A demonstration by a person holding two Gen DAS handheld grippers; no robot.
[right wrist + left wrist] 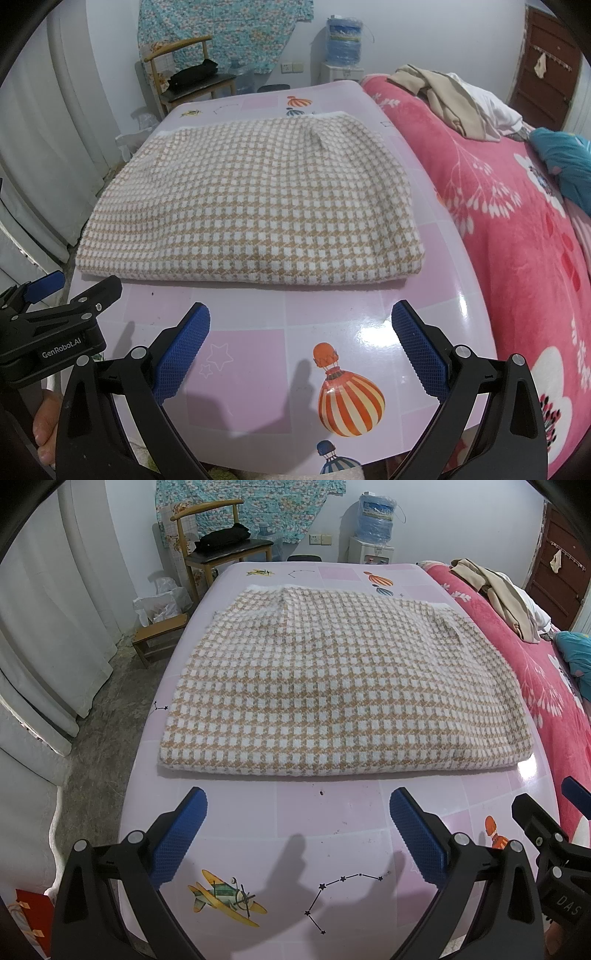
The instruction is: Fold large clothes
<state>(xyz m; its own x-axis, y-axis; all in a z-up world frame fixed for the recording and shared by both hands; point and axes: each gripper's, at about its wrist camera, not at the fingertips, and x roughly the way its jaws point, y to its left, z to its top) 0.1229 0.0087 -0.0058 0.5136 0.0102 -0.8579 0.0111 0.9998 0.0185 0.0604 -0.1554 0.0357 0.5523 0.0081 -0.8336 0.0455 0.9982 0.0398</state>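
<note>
Over on the far left, pale curtains (55, 635) hang in heavy pleats down to a rough grey floor, with a small wooden stool (159, 635) and a wooden chair (218, 542) behind it carrying something black and soft.

The left hand-held gripper (297, 805) hovers low over the glossy pink surface (332, 812), its ribbed blue pads wide apart and holding nothing. Just beyond its tips lies the checked garment (317, 675), a thick, fuzzy knit in tan and white squares. It already sits as a broad, roughly rectangular slab, with a rounded doubled edge nearest the grippers and a white ribbed hem at the far side. It looks to me like a first fold or two is done and a further halving is due, though I cannot be sure how many layers there are.

The right hand-held gripper (301, 314) waits beside its partner, also spread open and empty, above a printed striped balloon (349, 398).

The next move, I would judge, calls for each gripper to pinch a near corner through all layers and carry it over evenly; bulky knit like this tends to slip or bunch.

To the right runs a bed under a plush pink floral blanket (498, 229), with beige clothes (443, 96) heaped on it.
</note>
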